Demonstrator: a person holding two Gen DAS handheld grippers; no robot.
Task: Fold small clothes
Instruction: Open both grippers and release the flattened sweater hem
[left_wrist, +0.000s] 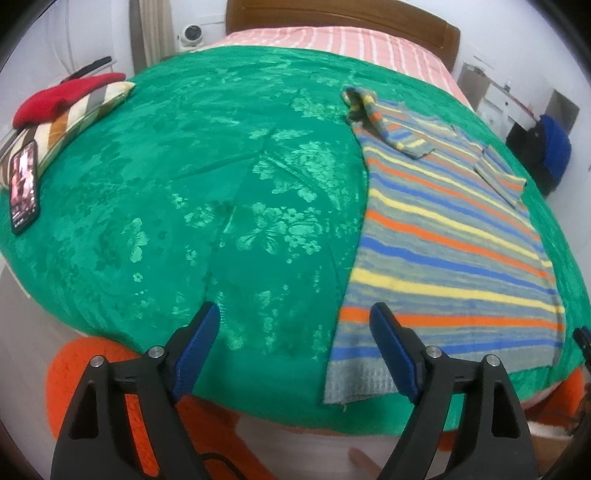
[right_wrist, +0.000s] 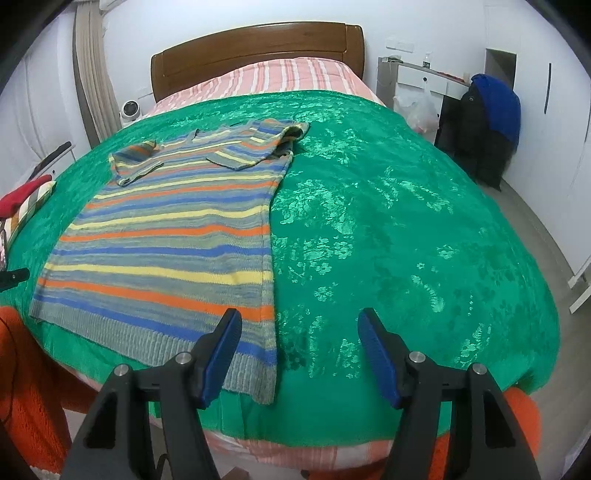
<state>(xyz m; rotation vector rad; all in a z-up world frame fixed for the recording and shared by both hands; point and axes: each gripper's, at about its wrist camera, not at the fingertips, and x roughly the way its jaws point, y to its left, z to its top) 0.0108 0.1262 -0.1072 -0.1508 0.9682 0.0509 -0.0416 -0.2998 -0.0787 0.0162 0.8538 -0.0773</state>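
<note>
A striped sweater (left_wrist: 447, 240), grey with orange, yellow and blue bands, lies flat on the green bedspread (left_wrist: 221, 184), both sleeves folded in over its chest. In the right wrist view the sweater (right_wrist: 177, 236) lies to the left. My left gripper (left_wrist: 295, 314) is open and empty, hovering above the bed's near edge, its right finger over the sweater's hem. My right gripper (right_wrist: 299, 321) is open and empty, hovering at the near edge just right of the sweater's hem corner.
A phone (left_wrist: 24, 184) lies at the bed's left edge beside a striped cushion (left_wrist: 77, 114) with a red cloth (left_wrist: 59, 99) on it. An orange blanket (left_wrist: 110, 387) hangs below the near edge. A wooden headboard (right_wrist: 258, 48) is at the far end; a nightstand (right_wrist: 424, 81) and dark jacket (right_wrist: 484, 129) stand right.
</note>
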